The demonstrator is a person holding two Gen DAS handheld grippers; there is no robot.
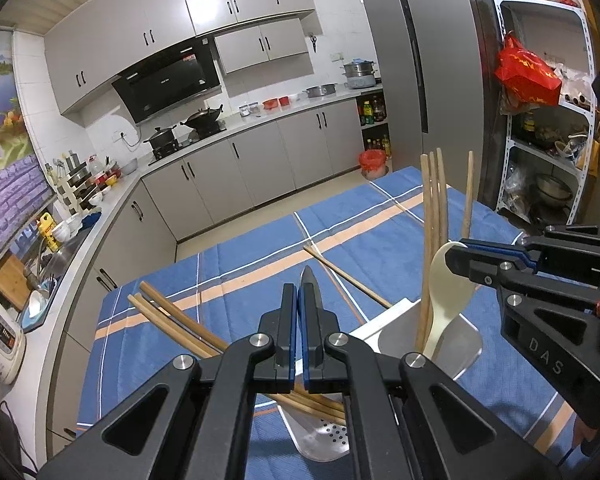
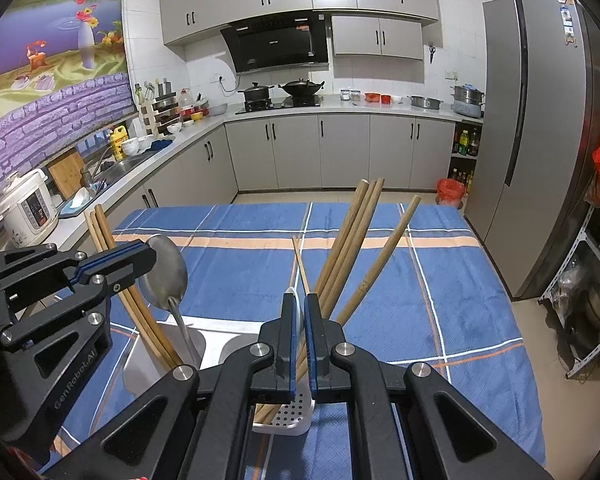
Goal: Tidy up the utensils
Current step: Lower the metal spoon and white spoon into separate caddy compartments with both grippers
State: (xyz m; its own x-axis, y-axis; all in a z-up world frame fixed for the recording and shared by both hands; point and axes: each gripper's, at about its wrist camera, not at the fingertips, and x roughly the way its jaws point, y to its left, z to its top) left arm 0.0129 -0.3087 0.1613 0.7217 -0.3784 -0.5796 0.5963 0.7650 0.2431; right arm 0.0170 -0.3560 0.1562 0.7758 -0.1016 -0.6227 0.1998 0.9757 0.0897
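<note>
My left gripper (image 1: 298,292) is shut on a metal spoon (image 1: 310,280), seen edge-on there. In the right wrist view that metal spoon (image 2: 166,272) hangs bowl-up from the left gripper (image 2: 148,254), its handle down in a steel compartment of the utensil holder (image 2: 204,344). My right gripper (image 2: 299,300) is shut on a cream spoon (image 2: 292,291). In the left wrist view the cream spoon (image 1: 448,292) stands in the holder (image 1: 460,344) beside upright wooden chopsticks (image 1: 432,220), held by the right gripper (image 1: 454,258). More chopsticks (image 1: 172,320) lean from the left compartment.
A loose pair of chopsticks (image 1: 340,272) lies on the blue plaid tablecloth (image 1: 240,272) beyond the holder. Kitchen counters (image 2: 340,110) run along the far and left walls. A grey fridge (image 2: 540,140) and a metal shelf rack (image 1: 548,152) stand to the right.
</note>
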